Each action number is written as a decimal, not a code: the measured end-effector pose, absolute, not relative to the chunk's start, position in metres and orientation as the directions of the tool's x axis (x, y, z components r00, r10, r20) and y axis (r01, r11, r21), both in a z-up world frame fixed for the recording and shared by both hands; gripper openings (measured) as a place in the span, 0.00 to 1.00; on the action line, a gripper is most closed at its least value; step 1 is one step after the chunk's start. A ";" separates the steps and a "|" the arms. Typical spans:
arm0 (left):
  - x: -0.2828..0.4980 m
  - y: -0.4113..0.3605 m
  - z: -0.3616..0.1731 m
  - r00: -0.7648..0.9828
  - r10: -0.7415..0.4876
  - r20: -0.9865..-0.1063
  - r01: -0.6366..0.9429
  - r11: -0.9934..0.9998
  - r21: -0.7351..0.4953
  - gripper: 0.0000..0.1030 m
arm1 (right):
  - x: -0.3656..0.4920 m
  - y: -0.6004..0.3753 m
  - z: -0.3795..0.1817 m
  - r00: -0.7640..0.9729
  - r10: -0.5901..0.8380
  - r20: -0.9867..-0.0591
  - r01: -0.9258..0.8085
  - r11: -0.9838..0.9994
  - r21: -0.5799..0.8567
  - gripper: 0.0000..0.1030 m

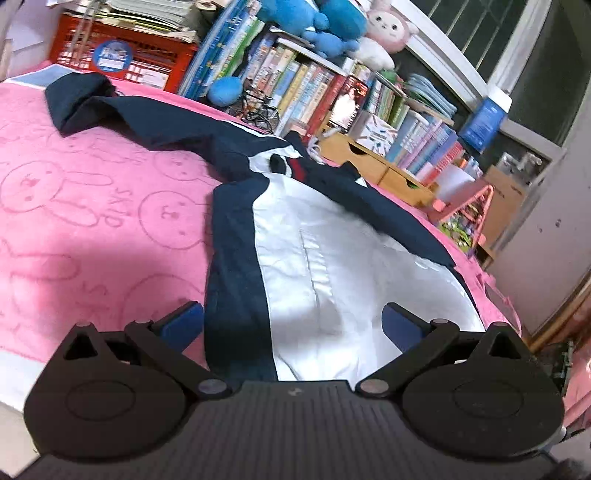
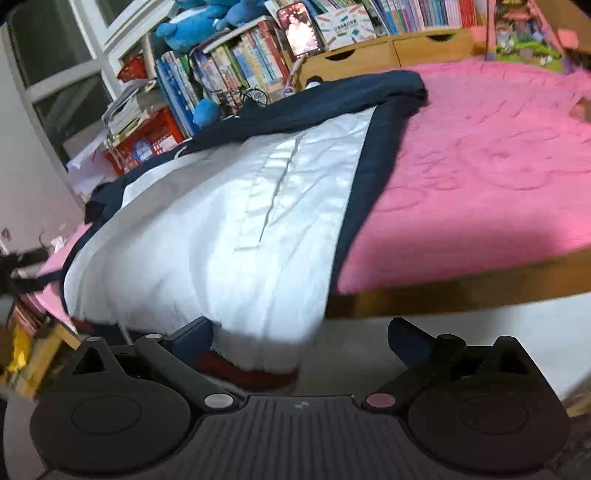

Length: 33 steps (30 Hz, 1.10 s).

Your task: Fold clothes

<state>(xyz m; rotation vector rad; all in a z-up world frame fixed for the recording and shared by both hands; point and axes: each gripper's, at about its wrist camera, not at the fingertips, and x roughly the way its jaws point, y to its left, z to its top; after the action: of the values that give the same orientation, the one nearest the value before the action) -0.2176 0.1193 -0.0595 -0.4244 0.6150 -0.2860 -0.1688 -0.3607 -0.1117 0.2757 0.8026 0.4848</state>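
A white and navy jacket (image 1: pixel 325 258) lies spread face up on a pink rabbit-print blanket (image 1: pixel 92 206). One navy sleeve (image 1: pixel 110 107) stretches away to the far left. My left gripper (image 1: pixel 293 325) hovers open over the jacket's near hem, one finger on each side of the white panel. In the right wrist view the jacket (image 2: pixel 229 229) hangs its white hem over the table's wooden edge (image 2: pixel 461 288). My right gripper (image 2: pixel 303 339) stands open at that hem; its left finger (image 2: pixel 195 339) is beside the cloth and the pads do not press on it.
Behind the blanket stands a row of books (image 1: pixel 303 92), a red crate (image 1: pixel 129 59) with papers, blue and pink plush toys (image 1: pixel 332 26), a small wooden drawer box (image 1: pixel 373 162) and a model bicycle (image 1: pixel 258 107). A window (image 1: pixel 517 48) is at the back.
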 end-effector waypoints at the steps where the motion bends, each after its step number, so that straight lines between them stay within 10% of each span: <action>1: -0.219 0.118 -0.059 0.779 -0.377 -0.501 0.130 0.879 -0.459 1.00 | -0.165 -0.359 -0.112 0.564 0.536 -0.628 -0.306 0.842 0.444 0.67; 2: -0.220 0.118 -0.057 0.775 -0.374 -0.510 0.129 0.883 -0.451 1.00 | -0.163 -0.357 -0.110 0.539 0.552 -0.636 -0.310 0.832 0.459 0.42; 6: -0.221 0.130 -0.049 0.784 -0.350 -0.512 0.119 0.895 -0.430 1.00 | -0.185 -0.366 -0.088 0.565 0.460 -0.685 -0.308 0.888 0.342 0.38; 9: -0.200 0.156 -0.034 0.831 -0.262 -0.491 0.049 0.913 -0.404 1.00 | -0.190 -0.381 -0.071 0.571 0.405 -0.714 -0.269 0.914 0.303 0.47; 14: -0.144 0.197 -0.014 0.868 -0.023 -0.495 -0.138 0.949 -0.285 1.00 | -0.185 -0.377 -0.019 0.703 0.311 -0.639 -0.273 0.948 0.162 0.95; 20: -0.038 0.224 -0.011 0.841 0.181 -0.509 -0.231 0.972 -0.036 1.00 | -0.108 -0.276 0.000 0.809 0.262 -0.527 -0.426 0.878 -0.218 1.00; 24: 0.028 0.243 -0.032 0.755 0.324 -0.570 -0.371 0.928 0.036 1.00 | -0.015 -0.166 -0.016 0.724 0.427 -0.542 -0.590 0.791 -0.164 1.00; 27: 0.045 0.256 -0.050 0.688 0.406 -0.602 -0.424 0.898 0.120 0.53 | 0.054 -0.103 -0.036 0.647 0.443 -0.621 -0.611 0.788 -0.075 0.99; 28: 0.050 0.261 -0.056 0.665 0.432 -0.609 -0.439 0.886 0.149 0.29 | 0.069 -0.095 -0.043 0.623 0.431 -0.653 -0.602 0.797 -0.049 0.74; 31: 0.057 0.275 -0.059 0.668 0.437 -0.603 -0.429 0.887 0.169 0.20 | 0.092 -0.101 -0.046 0.622 0.389 -0.680 -0.561 0.827 -0.040 0.19; 33: 0.063 0.282 -0.057 0.661 0.452 -0.599 -0.427 0.883 0.195 0.16 | 0.089 -0.130 -0.028 0.721 0.303 -0.623 -0.482 0.866 -0.137 0.15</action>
<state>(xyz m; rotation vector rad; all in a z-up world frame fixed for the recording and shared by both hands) 0.0633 0.2823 -0.0568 0.0384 0.6876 0.4973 0.0891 -0.1304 -0.0281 -0.3012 0.6299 0.4405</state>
